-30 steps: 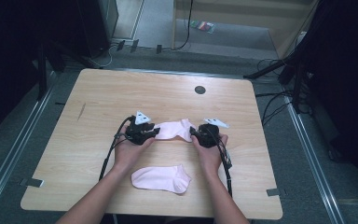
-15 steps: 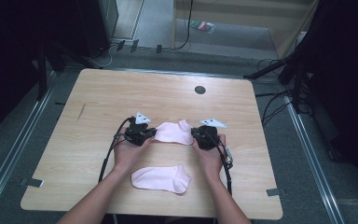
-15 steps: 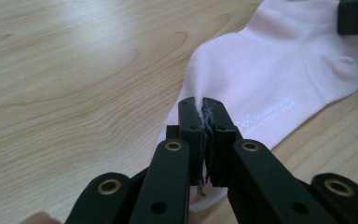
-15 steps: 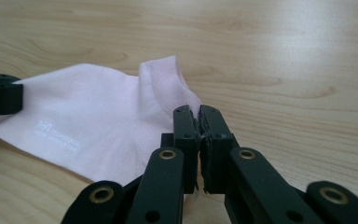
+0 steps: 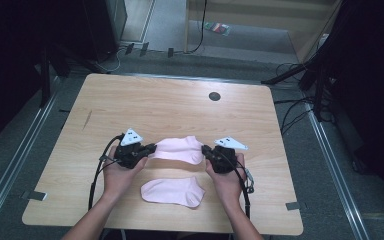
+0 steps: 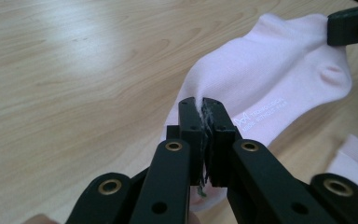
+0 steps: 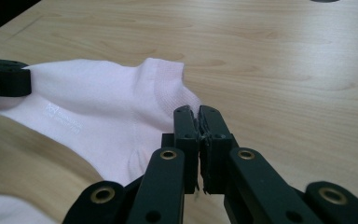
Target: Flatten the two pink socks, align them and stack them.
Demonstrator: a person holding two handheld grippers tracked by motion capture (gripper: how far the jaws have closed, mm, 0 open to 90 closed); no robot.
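A pink ankle sock [image 5: 179, 149] hangs stretched between my two grippers, just above the wooden table [image 5: 155, 100]. My left gripper [image 5: 152, 148] is shut on its left end, with fabric pinched between the pads [image 6: 204, 105]. My right gripper [image 5: 205, 150] is shut on its cuff end [image 7: 198, 114]. The held sock [image 6: 270, 79] [image 7: 102, 116] bears small white lettering. A second pink sock [image 5: 172, 191] lies flat on the table, nearer the person, between the two forearms.
A round black grommet [image 5: 214, 96] sits in the far part of the table. A dark streak [image 5: 88, 119] marks the wood at the left. Black cables [image 5: 97, 175] trail from both grippers. Dark stands and floor cables surround the table.
Both grippers have closed on the ends of the far sock. They have raised it a little and drawn it toward the person. The near sock has not moved.
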